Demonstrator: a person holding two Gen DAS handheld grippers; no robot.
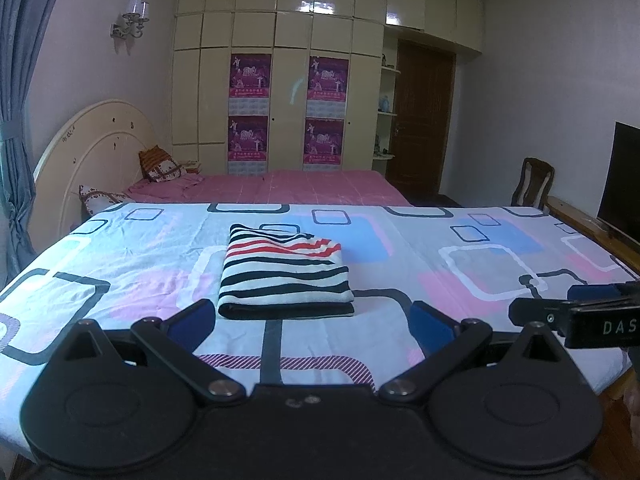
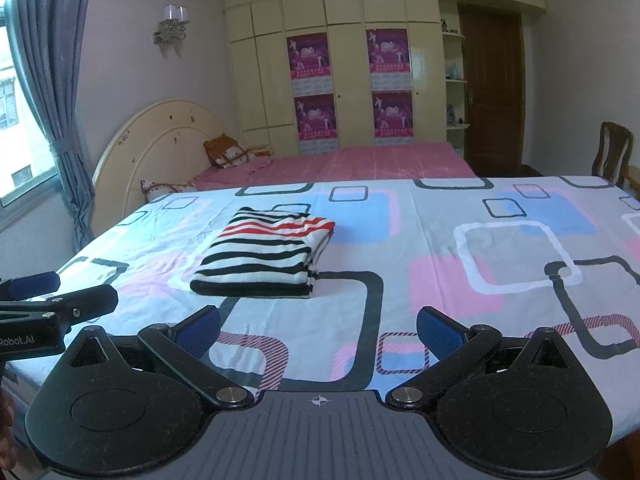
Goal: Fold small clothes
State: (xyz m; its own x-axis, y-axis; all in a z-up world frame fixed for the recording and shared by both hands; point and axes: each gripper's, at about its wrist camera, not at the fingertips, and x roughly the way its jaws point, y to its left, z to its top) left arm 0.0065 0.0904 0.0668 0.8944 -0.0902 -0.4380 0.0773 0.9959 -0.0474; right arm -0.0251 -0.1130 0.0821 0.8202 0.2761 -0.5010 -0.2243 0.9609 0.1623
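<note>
A striped garment (image 1: 285, 270), white with black and red bands, lies folded into a neat rectangle on the patterned bedsheet (image 1: 480, 264). In the right wrist view the same garment (image 2: 266, 254) sits left of centre. My left gripper (image 1: 312, 326) hovers just short of the garment's near edge, open, with nothing between its blue pads. My right gripper (image 2: 318, 330) is open too and holds nothing; it hangs to the right of the garment's near edge. Each gripper shows at the side of the other's view, the right one (image 1: 576, 312) and the left one (image 2: 44, 300).
A pink bed (image 1: 304, 188) with pillows and a cream headboard (image 1: 92, 148) stands beyond the sheet. A wardrobe with purple posters (image 1: 288, 112) fills the back wall. There is a wooden chair (image 1: 534, 182) and a dark screen (image 1: 622, 184) at the right, and curtains (image 2: 60, 92) at the left.
</note>
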